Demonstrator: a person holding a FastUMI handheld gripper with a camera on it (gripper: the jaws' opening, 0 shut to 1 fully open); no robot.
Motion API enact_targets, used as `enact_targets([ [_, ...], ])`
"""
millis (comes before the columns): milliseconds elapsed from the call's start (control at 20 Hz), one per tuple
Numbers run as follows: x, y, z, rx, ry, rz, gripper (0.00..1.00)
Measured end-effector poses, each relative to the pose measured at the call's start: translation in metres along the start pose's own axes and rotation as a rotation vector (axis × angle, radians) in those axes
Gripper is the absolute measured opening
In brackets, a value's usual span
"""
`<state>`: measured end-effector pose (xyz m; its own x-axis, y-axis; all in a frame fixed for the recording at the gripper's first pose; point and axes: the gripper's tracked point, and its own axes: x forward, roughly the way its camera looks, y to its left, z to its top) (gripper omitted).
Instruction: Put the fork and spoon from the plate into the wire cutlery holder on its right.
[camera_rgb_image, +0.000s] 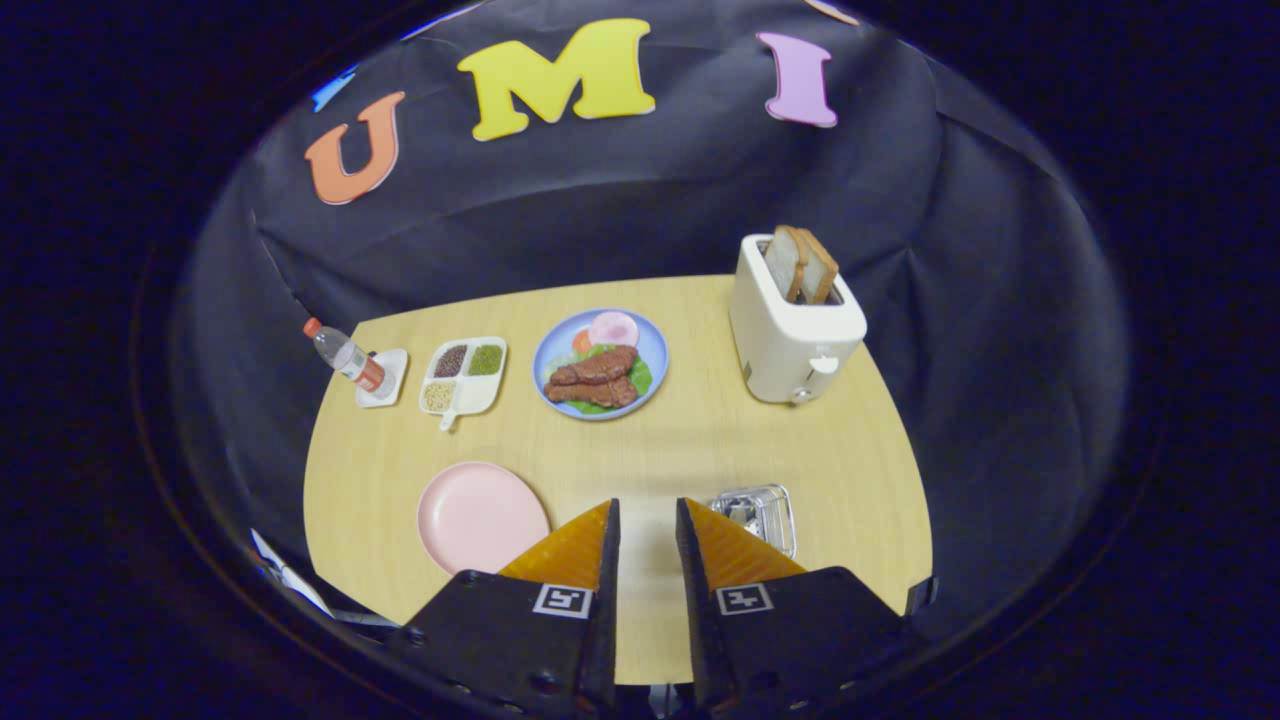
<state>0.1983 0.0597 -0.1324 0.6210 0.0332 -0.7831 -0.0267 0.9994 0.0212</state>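
The pink plate (480, 515) lies flat and bare on the wooden table, just beside the gripper's (647, 512) left finger. The wire cutlery holder (762, 512) stands upright by the right finger, something metallic inside it. The fingers are parted, holding nothing.

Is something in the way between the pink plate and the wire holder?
Nothing on the table lies between the plate and the holder. The gripper, open and empty, points along that bare strip.

Hand-held gripper (647, 512) parted above table (700, 440)
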Motion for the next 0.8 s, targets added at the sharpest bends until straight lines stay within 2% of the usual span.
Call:
enact_targets([
  [350, -0.068, 0.036, 0.02, -0.051, -0.308, -0.029, 0.33],
  [450, -0.092, 0.036, 0.021, -0.056, -0.396, -0.055, 0.37],
  [650, -0.147, 0.052, 0.019, -0.077, -0.598, -0.047, 0.7],
  [800, -0.187, 0.063, 0.006, -0.115, -0.69, -0.058, 0.95],
])
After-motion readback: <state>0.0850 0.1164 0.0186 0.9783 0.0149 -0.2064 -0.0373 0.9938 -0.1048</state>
